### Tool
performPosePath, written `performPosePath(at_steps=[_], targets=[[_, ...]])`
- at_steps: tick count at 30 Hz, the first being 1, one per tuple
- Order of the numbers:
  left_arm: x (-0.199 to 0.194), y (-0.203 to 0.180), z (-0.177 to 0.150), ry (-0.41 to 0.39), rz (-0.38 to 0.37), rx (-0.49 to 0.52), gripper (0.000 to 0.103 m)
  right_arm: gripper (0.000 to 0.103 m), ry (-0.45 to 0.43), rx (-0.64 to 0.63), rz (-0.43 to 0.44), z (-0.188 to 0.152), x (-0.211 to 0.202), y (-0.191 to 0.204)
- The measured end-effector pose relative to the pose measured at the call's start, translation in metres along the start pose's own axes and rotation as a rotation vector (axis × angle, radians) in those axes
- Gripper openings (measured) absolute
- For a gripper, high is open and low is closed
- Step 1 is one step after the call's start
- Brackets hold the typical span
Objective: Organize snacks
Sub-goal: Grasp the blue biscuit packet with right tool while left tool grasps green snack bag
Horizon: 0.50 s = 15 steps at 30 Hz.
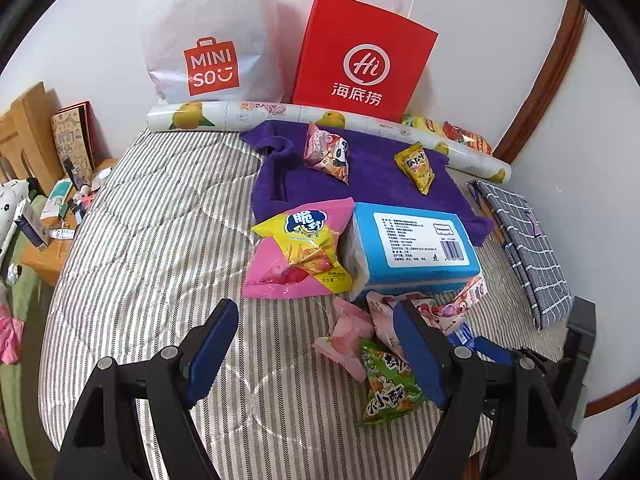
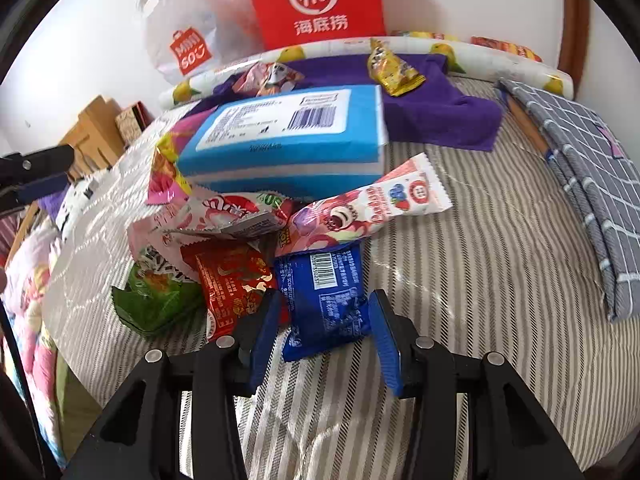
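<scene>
We are looking down at a striped quilted bedspread (image 1: 152,240), grey and white, and it is carrying the whole spread of snacks. Against the white wall at the back, a white Miniso bag (image 1: 208,40) and a red paper bag (image 1: 360,56) are standing side by side, with a lemon-print roll (image 1: 280,114) lying across in front of them. A purple towel (image 1: 372,176) is lying just before the roll, and a pink panda packet (image 1: 327,153) and a small yellow packet (image 1: 416,166) are resting on it. A grey checked cloth (image 1: 528,248) is lying folded along the right edge, near a brown wooden trim on the wall. Off to the left, a wooden side table with small clutter is showing beside the bed.

A blue tissue pack (image 2: 288,140) is sitting at the towel's near edge, and the loose snack pile is bunching up in front of it: a green packet (image 2: 160,300), a red packet (image 2: 232,284) and a long pink stick packet (image 2: 360,208).

Our left gripper (image 1: 316,344) is hovering with its jaws standing wide, nothing between them. Our right gripper (image 2: 324,328) is narrowing around the dark blue packet (image 2: 324,300); the pads are sitting just beside its edges, and we cannot tell whether they are pressing yet.
</scene>
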<state>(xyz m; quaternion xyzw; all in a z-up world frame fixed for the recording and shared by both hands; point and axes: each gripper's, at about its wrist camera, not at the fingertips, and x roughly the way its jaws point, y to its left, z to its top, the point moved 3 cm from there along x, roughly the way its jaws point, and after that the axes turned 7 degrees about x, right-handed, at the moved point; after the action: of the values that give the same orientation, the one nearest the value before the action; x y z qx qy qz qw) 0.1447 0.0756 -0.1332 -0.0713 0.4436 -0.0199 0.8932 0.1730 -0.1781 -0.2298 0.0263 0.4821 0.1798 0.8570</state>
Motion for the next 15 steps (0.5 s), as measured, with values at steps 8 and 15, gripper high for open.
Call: performPosePath(at_steps=[8,15], targets=[[0.014,-0.002,-0.013,0.040,-0.002,0.001,0.078,0.048,-0.020,-0.057,-0.027,-0.003,0.010,-0.001],[0.026,-0.025,-0.027,0.076,-0.079,0.029,0.078,0.042,-0.040,-0.091,-0.030,-0.008,-0.002,-0.010]])
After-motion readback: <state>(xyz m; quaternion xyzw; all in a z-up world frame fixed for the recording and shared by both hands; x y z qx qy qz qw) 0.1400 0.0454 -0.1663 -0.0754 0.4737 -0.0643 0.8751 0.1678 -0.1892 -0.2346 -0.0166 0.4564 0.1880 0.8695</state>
